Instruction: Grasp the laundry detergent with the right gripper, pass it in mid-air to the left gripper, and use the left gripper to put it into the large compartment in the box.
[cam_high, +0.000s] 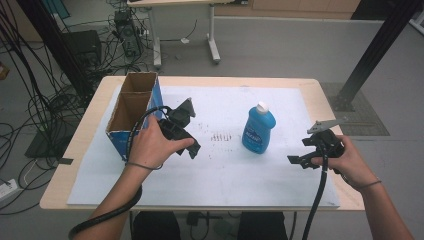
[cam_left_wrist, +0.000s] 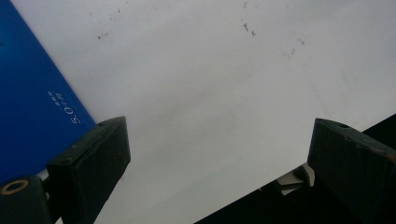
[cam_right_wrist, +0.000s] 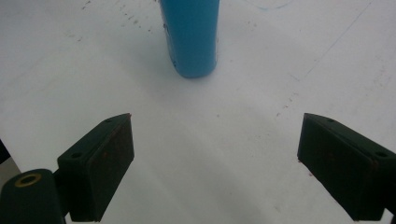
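Observation:
A blue bottle with a white cap stands upright on the white sheet, right of the middle; its lower body rises ahead in the right gripper view. My right gripper hovers low to the bottle's right, open, jaws wide apart with nothing between them. My left gripper is held just right of an open cardboard box with blue sides, also open and empty. The box's blue wall fills the left edge of the left gripper view.
The wooden table's edge frames the white sheet. Small dark marks dot the sheet between box and bottle. Cables and equipment lie on the floor to the left, and another table's legs stand behind.

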